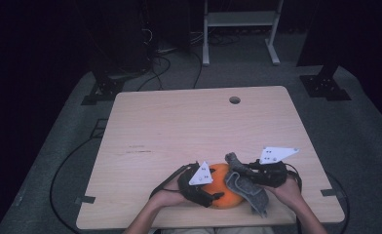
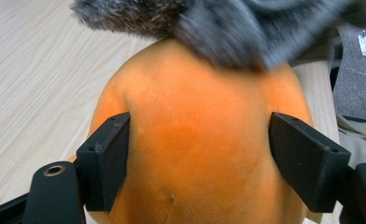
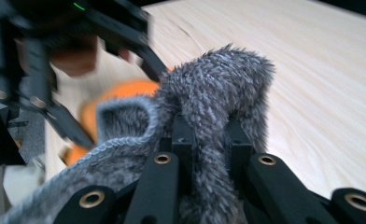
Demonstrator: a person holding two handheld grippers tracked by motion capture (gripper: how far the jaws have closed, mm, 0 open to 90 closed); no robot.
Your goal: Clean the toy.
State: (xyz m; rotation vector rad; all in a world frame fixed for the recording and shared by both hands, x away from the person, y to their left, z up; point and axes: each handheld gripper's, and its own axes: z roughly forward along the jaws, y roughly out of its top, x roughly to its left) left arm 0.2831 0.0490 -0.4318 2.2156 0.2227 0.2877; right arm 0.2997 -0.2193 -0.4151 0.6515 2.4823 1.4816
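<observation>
A: Where does the orange ball (image 1: 225, 187) sit?

B: Near the front edge of the tabletop (image 1: 189, 126), between the person's two hands. In the left gripper view it looks soft and velvety, with one black jaw on either flank.

A: So the left claw (image 1: 209, 197) has it?

B: The jaws straddle it and seem to rest against its sides, as far as I can tell. The surface shows no dent under the pads, so I judge the hold light at best.

A: And the right claw (image 1: 240, 170)?

B: Pressed together on a fold of the grey fuzzy cloth (image 1: 247, 187). In the right gripper view the pile bunches up between the jaws. The rest of the cloth drapes over the ball's right side and hangs down towards the tabletop edge.

A: What could go wrong from here?

B: The ball is round and plush, so a loose grip may let it squirt out or roll. It lies close to the front edge, so a roll that way could take it off the tabletop.

A: Would the cloth make that worse?

B: It might. If the right claw drags the cloth across while the left hold is weak, friction from the pile could push the ball along. The pinch is also on a small fold, so a hard tug may pull the fabric free.

A: Anything else?

B: The two claws work very near each other and could bump.
</observation>
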